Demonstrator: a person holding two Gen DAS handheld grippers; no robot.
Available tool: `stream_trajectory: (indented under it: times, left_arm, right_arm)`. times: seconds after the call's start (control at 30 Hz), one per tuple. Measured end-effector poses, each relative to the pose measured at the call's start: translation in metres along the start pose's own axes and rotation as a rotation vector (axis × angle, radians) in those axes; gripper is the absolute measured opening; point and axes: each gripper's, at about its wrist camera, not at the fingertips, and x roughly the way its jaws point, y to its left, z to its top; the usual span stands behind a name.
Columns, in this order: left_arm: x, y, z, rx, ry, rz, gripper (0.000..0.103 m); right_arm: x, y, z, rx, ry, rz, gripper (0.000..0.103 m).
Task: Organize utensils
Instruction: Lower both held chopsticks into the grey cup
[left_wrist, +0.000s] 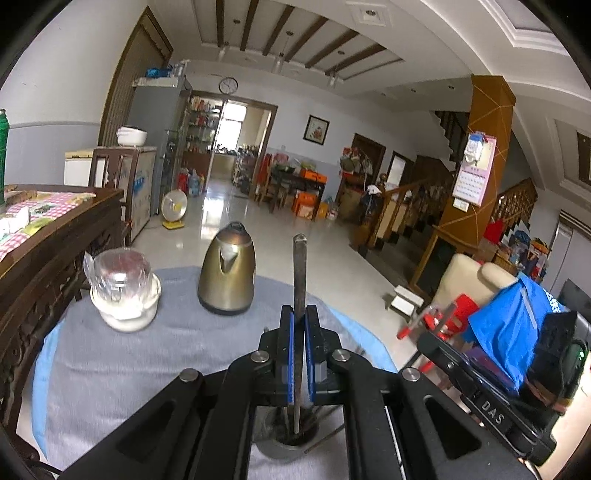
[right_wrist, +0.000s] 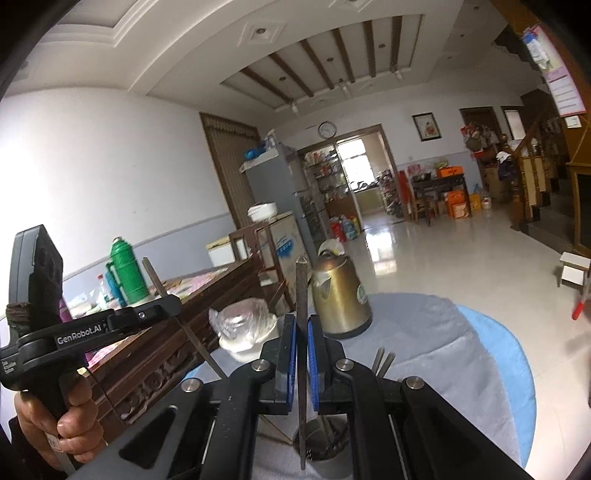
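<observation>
A lived-in home hall is showing — staircase and fridge flanking the wall clock, kettle sitting nearer.

Two grippers, one kettle, one green thermos, one holder.

Both grippers are matte black with blue pads and round silver pivot screws. White "GenRobot.AI" lettering marks the left one's side; "DAS" marks the right one's. A bare hand wraps the black handle.
</observation>
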Motion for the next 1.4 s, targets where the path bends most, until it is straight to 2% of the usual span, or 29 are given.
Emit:
stream_trajectory:
  times: [0.23, 0.5, 0.7, 1.4]
  left_arm:
    - [0.031, 0.005, -0.011, -0.013, -0.010, 0.051, 0.006]
    - [0.061, 0.007, -0.038, -0.008, 0.059, 0.092, 0.006]
    - [0.064, 0.000, -0.044, 0.017, 0.064, 0.116, 0.006]
    - [0.063, -0.004, -0.052, 0.055, 0.068, 0.154, 0.006]
  right_arm:
    - [0.019, -0.005, -0.010, 0.003, -0.012, -0.070, 0.006]
    - [0.027, -0.004, -0.019, -0.021, 0.013, -0.082, 0.007]
    - [0.027, 0.003, -0.023, -0.064, 0.023, -0.087, 0.007]
    - [0.026, 0.006, -0.027, -0.067, 0.055, -0.082, 0.007]
